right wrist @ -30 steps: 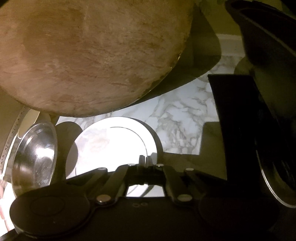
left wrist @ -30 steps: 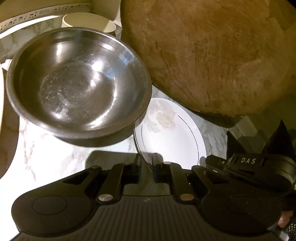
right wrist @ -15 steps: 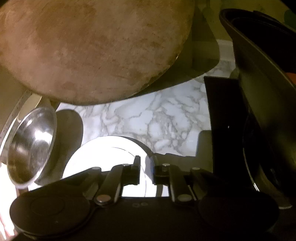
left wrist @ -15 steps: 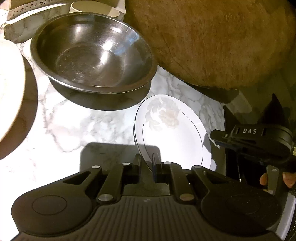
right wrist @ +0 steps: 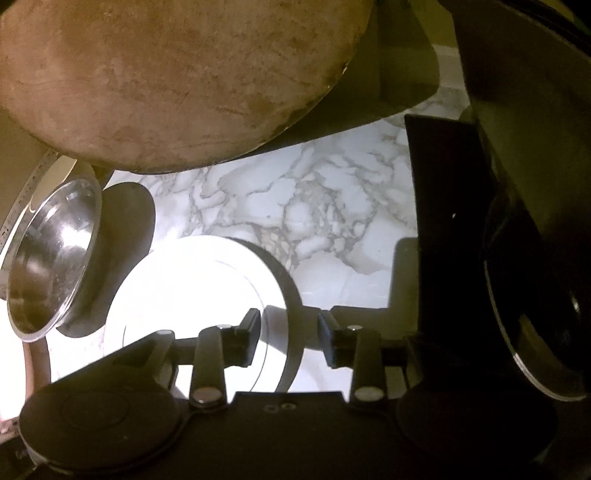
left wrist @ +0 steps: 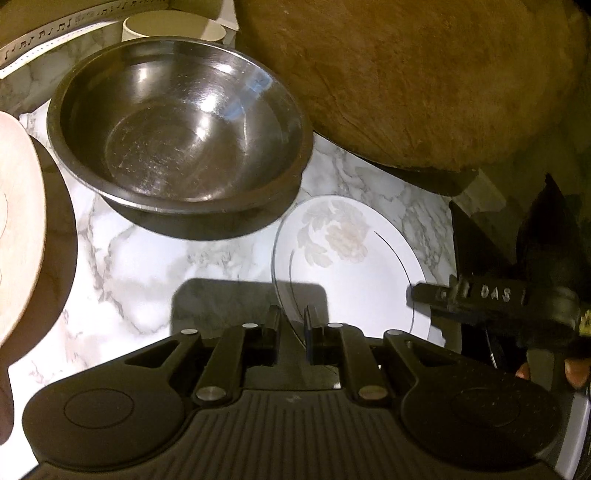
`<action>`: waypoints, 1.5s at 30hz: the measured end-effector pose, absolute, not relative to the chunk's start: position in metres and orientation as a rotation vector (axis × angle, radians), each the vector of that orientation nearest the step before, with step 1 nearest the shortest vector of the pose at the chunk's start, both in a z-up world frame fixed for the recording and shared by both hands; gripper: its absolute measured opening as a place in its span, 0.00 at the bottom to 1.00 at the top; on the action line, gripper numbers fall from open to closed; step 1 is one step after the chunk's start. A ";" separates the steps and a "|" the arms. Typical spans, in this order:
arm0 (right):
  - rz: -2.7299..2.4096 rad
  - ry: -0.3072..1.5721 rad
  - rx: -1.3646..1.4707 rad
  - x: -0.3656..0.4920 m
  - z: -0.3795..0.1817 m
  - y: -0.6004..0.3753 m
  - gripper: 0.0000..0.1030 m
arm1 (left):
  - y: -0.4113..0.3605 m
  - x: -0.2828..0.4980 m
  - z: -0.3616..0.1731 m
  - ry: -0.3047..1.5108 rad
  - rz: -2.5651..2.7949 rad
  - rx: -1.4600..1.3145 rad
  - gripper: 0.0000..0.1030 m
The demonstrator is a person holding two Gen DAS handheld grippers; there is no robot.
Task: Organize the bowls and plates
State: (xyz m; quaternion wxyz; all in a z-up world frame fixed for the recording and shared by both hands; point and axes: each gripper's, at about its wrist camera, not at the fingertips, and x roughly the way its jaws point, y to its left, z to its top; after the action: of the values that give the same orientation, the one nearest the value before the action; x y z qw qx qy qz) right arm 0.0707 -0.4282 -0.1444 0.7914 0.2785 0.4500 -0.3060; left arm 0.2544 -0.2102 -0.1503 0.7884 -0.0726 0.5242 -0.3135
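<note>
the marble counter (left wrist: pixel 140 273) carries everything. biggest on it is a round wooden board (left wrist: pixel 424 81) leaning at the back, then a steel bowl (left wrist: pixel 177 125) just left of it, then the white flowered plate (left wrist: pixel 354 273) lying near the bowl's front edge, with a pale cup (left wrist: pixel 173 31) behind the bowl.

the left gripper (left wrist: pixel 293 325) is clenched on the near rim of the plate, its fingers almost together with the thin edge between them. the right gripper (right wrist: pixel 290 330) is released, jaws spread wide above the plate's right side (right wrist: pixel 192 288), gripping nothing.

the step in hand looks like moving the plate with the left grip alone. next it probably needs a level carry, clear of the bowl, to wherever plates stack.
</note>
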 end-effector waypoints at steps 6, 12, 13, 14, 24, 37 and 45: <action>-0.636 0.966 0.615 0.070 -0.147 -0.428 0.32 | -0.213 0.268 -0.150 1.120 -0.670 -0.152 0.12; -0.636 0.959 0.620 0.071 -0.149 -0.428 0.29 | -0.222 0.278 -0.151 1.105 -0.659 -0.154 0.12; -0.636 0.957 0.620 0.071 -0.149 -0.428 0.29 | -0.223 0.279 -0.152 1.106 -0.657 -0.155 0.12; -0.633 0.956 0.620 0.072 -0.149 -0.428 0.26 | -0.223 0.280 -0.151 1.104 -0.656 -0.161 0.12; -0.624 0.947 0.599 0.070 -0.149 -0.423 0.17 | -0.228 0.276 -0.150 1.070 -0.640 -0.106 0.12; -0.628 0.889 0.597 0.051 -0.137 -0.397 0.14 | -0.200 0.255 -0.134 1.041 -0.645 -0.113 0.10; -0.593 0.854 0.600 0.040 -0.119 -0.369 0.13 | -0.170 0.239 -0.116 1.027 -0.628 -0.134 0.10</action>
State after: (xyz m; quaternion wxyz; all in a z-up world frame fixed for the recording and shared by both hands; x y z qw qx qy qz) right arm 0.0400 -0.3688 -0.1195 0.8253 0.2821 0.4016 -0.2792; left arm 0.2387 -0.1700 -0.1162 0.8221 -0.0630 0.4827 -0.2952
